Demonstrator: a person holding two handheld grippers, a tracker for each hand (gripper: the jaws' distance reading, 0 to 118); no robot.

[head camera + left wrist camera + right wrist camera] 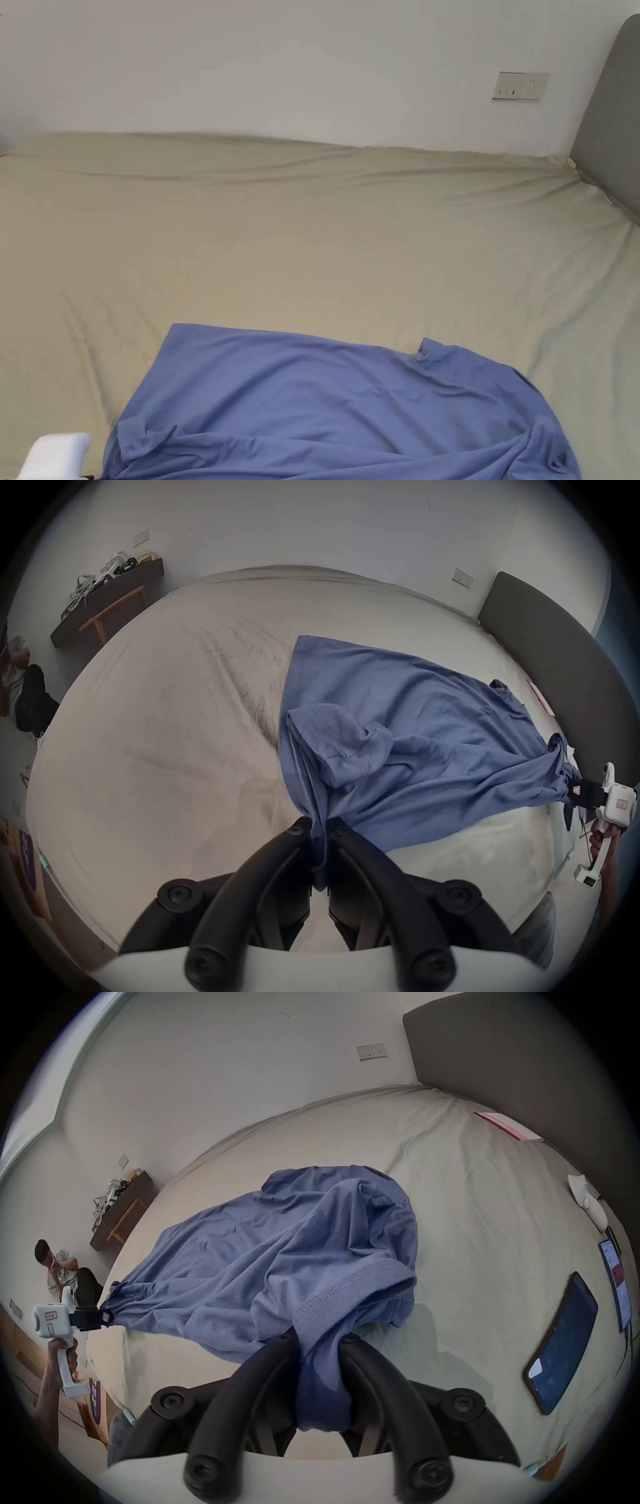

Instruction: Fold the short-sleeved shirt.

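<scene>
The blue short-sleeved shirt (415, 729) lies rumpled on the bed (173, 739), no fold made yet. The left hand-held gripper (319, 830) and right hand-held gripper (317, 1338) are each clamped on its near edge; spreading and all folding remain.

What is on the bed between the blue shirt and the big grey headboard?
In the right gripper view, bare sheet lies between the blue shirt and the headboard, with a pink booklet near the headboard.
</scene>
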